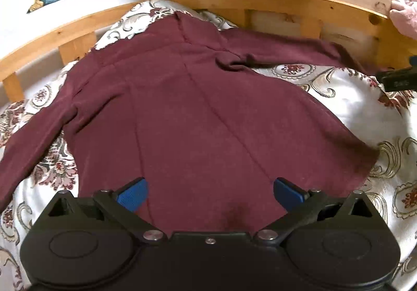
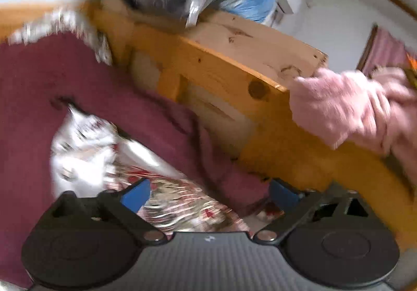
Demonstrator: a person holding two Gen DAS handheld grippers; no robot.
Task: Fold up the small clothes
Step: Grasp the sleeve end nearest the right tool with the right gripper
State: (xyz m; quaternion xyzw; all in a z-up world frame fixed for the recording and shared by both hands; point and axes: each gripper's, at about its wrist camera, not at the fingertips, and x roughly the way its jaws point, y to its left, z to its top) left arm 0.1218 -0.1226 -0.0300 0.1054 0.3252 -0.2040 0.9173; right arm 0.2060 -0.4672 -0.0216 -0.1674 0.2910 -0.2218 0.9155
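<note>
Patterned bedspread under maroon top, seemingly unfolded, sleeves at 9 and 2 o'clock; left gripper and right gripper wide, empty.

A home bedroom: wooden bed frame, patterned bedspread.

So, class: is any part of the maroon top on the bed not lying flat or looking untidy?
Yes. The maroon top lies mostly flat, but its far sleeve is bunched where it joins the body and trails towards the wooden bed frame.
</note>
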